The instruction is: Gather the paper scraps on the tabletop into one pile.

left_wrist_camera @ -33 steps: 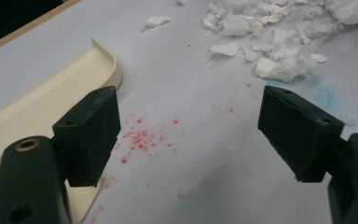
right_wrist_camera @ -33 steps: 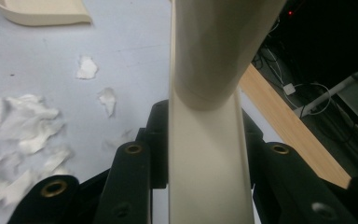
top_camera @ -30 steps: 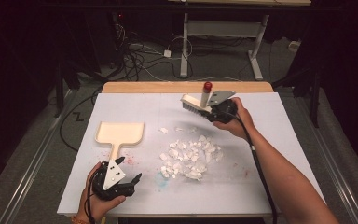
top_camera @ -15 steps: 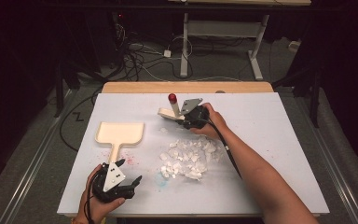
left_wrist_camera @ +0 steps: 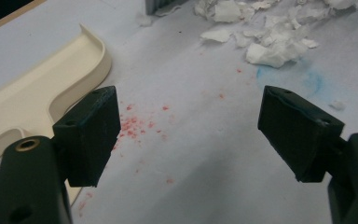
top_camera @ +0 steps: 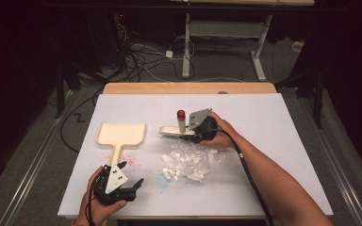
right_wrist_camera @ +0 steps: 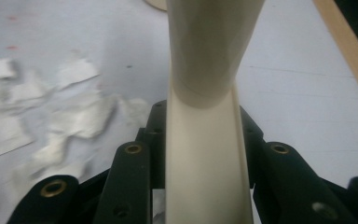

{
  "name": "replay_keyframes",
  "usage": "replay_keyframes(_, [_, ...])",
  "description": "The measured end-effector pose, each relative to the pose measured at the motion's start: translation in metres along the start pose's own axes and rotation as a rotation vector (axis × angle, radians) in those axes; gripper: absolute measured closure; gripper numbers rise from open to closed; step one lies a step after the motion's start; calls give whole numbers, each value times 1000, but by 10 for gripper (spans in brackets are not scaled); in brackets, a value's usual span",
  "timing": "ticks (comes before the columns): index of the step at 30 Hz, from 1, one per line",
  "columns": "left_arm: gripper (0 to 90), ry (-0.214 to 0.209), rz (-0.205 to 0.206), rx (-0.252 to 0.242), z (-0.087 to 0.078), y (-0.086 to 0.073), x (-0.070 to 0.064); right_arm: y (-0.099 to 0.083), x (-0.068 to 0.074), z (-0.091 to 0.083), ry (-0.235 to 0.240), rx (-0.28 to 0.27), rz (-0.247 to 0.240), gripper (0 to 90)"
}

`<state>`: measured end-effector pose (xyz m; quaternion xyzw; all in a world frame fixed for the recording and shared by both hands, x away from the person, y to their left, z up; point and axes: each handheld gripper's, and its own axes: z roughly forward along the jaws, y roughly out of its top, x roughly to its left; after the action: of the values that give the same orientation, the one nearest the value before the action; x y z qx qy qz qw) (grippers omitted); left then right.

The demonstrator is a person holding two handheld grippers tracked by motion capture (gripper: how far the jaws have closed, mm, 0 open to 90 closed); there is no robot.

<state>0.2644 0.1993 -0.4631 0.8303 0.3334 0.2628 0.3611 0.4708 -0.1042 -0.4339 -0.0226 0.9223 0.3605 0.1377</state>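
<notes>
A cream dustpan (top_camera: 121, 134) lies flat at the left, its handle toward me; its rim (left_wrist_camera: 32, 93) curves past my left jaw. A pile of white paper scraps (top_camera: 186, 160) sits mid-table, also in the left gripper view (left_wrist_camera: 261, 28) and blurred in the right gripper view (right_wrist_camera: 37, 116). My right gripper (top_camera: 194, 134) is shut on the handle of a cream sweeping tool (top_camera: 174, 130) with a red-capped post (top_camera: 181, 114), held just behind the pile. The handle (right_wrist_camera: 205, 140) runs up between the jaws of the right gripper (right_wrist_camera: 200, 196). My left gripper (top_camera: 134, 187) (left_wrist_camera: 207, 135) is open, holding nothing, near the front left edge.
The white mat (top_camera: 283, 122) has red specks (left_wrist_camera: 133, 123) beside the dustpan handle and a blue smear (left_wrist_camera: 303, 81) by the scraps. A wooden strip (top_camera: 188, 88) edges the far side. Cables (top_camera: 141, 56) and table legs are on the floor beyond.
My right gripper has carried the sweeping tool leftward and nearer to me, from the far right of the mat to just behind the scrap pile. The left gripper has stayed put.
</notes>
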Motion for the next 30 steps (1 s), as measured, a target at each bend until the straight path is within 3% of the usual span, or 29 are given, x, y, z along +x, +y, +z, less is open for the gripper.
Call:
replay_keyframes(5, [201,-4,-3,-4,0,0,0,-9,17,-14,42,-24,-22,674])
replay_keyframes(7, [201,-7,1,-3,0,1,0,-15,31,-26,55,-41,-34,674])
replay_keyframes(13, [201,-6,21,-7,2,5,-1,-18,42,-45,25,-76,-32,676])
replay_keyframes(14, [201,-5,22,-6,3,5,-2,-16,40,-53,-35,-84,-36,676])
replay_keyframes(15, [201,-6,23,-6,4,6,-2,-14,38,-57,-55,-99,-33,676])
replay_keyframes(22, [201,-11,18,-7,4,6,-1,-2,14,-64,-136,-141,-5,676])
replay_keyframes(25, [201,-17,5,-3,4,5,-1,9,-1,-49,-168,-115,7,676])
replay_keyframes(29, [201,-15,26,-7,4,5,0,17,-9,-30,-161,-79,11,676])
replay_keyframes(30, [202,-15,20,-9,3,4,0,22,-13,-14,-158,-51,5,676])
